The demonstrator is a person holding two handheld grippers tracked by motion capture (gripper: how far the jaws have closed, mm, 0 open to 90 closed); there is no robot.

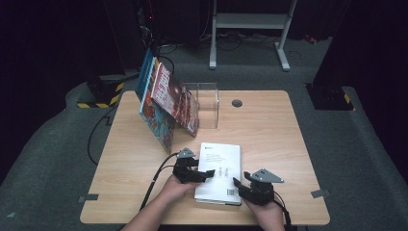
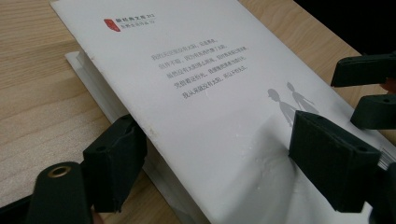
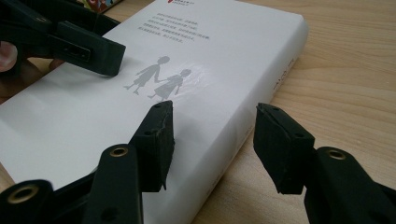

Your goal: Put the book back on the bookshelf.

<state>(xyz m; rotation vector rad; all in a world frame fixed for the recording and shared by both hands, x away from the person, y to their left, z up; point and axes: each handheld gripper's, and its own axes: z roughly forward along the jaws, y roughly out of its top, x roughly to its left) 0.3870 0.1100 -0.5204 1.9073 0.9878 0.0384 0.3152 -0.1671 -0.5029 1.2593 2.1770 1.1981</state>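
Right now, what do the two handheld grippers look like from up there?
Both grippers, left and right, are black with two blocky jaws. Each carries a grey three-cornered plate on top. A black cable trails from the left one. Forearms are bare, no sleeves.

On the wooden table [image 1: 269,144] we see a white book [image 1: 219,168] lying flat near the front edge (back cover up, barcode toward us). Our left gripper [image 1: 206,175] reaches onto its left side, and our right gripper [image 1: 238,184] sits at its lower right corner. Farther back, colourful books [image 1: 168,98] lean against a clear acrylic stand [image 1: 208,103]. A grey grommet [image 1: 236,103] sits beyond.
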